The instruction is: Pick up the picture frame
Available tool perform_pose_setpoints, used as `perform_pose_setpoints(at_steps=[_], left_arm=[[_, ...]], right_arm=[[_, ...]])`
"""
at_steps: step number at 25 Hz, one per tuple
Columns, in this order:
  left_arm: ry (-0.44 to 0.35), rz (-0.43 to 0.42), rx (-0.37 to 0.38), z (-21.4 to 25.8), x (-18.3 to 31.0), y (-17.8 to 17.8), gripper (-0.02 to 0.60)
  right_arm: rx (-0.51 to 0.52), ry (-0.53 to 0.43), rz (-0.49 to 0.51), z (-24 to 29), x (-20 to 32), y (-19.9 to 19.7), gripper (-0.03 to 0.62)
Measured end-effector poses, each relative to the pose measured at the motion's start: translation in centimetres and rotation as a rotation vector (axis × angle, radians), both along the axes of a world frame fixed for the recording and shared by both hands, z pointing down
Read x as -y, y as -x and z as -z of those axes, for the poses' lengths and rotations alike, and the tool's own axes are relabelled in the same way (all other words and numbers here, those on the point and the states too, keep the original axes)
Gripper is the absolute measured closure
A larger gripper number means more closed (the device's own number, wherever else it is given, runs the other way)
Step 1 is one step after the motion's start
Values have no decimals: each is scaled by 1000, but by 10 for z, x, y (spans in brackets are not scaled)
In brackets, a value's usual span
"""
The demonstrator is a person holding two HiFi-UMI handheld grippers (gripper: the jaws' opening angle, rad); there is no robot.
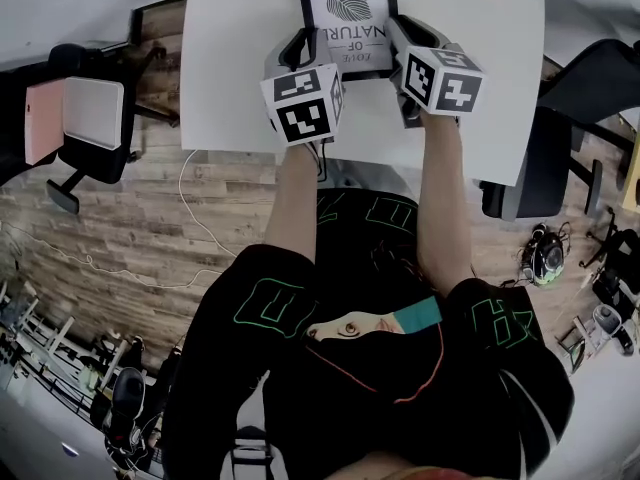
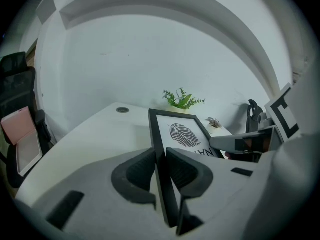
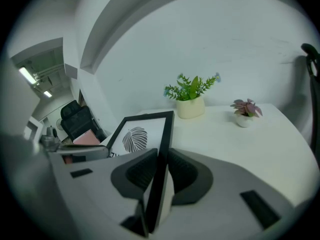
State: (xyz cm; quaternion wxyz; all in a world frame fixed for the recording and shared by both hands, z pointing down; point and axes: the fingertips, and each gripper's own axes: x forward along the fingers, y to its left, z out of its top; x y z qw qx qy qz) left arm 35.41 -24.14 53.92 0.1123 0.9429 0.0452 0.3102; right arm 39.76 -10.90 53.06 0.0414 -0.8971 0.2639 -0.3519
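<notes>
Black picture frame (image 1: 347,18) is clenched on one side edge by the left tool (image 2: 161,166), on the other by the right tool (image 3: 160,170). White counter (image 1: 235,68) lies beneath.

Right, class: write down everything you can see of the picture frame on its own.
The picture frame is a thin rectangle: a narrow black border round a white print of a dark leaf with lettering beneath. It is held tilted over the white table, leaf end away from the person. The left gripper has its jaws shut on one side edge, the right gripper on the opposite edge.
</notes>
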Motion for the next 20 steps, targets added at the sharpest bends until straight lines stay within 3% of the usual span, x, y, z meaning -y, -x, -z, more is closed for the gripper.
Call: perform_pose_setpoints(at_steps=[20], left_arm=[[-49,-14,-186,81,6,-3,506]], right_arm=[[-204,-65,46,83,6,-3,517]])
